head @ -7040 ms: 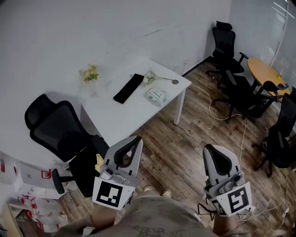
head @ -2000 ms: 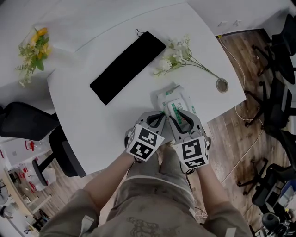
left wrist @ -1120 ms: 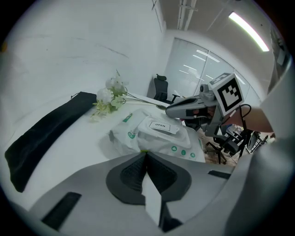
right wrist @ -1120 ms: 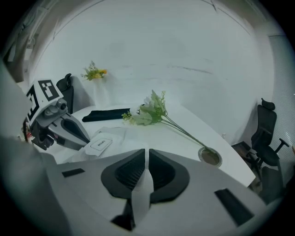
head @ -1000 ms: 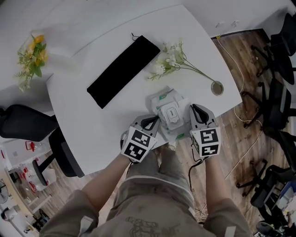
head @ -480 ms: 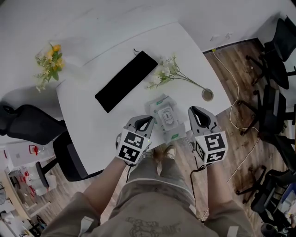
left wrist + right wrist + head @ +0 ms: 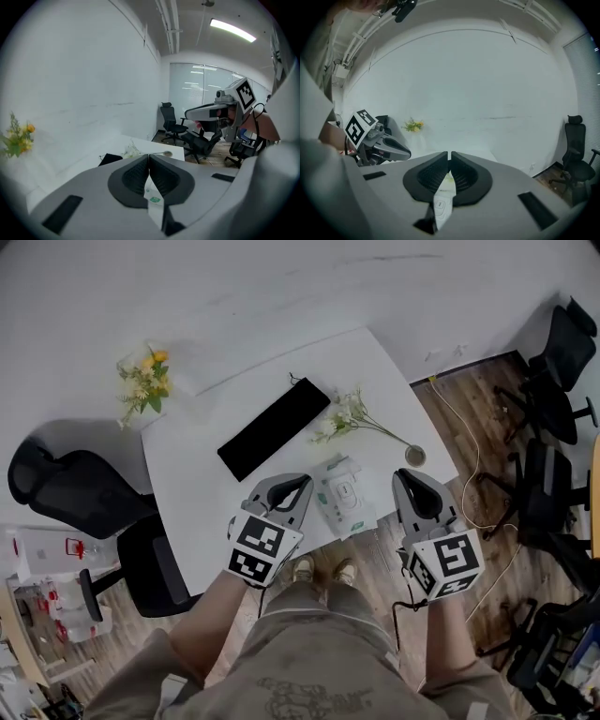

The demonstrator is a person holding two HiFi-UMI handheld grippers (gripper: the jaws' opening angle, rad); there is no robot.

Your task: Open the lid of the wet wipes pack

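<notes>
Both your tongs are shut and empty. In the left gripper view the left tongs [image 7: 149, 159] have their tips pressed together with nothing pinched. The wet wipes pack [image 7: 153, 199] shows only as a white sliver with a green label through the slot behind the tips, lying below them. The right gripper view reads the same: the right tongs [image 7: 450, 157] are closed tip to tip. The pack [image 7: 442, 201] is seen underneath through the slot, not between the pads.

From your head view, the wet wipes pack [image 7: 343, 495] lies flat on the white worktop [image 7: 197, 484], close to its near edge. The pack's lid faces up; whether it is open you cannot tell from here. The pack sits between your two tools in the picture: the left tongs [image 7: 298, 484] are just to its left and the right tongs [image 7: 406, 477] a little further off to its right. Neither touches it.

Beyond the pack lie a flower sprig [image 7: 342, 418] and a black pouch [image 7: 274, 427], both apart from it. Yellow flowers [image 7: 142, 381] stand at the far left corner.
</notes>
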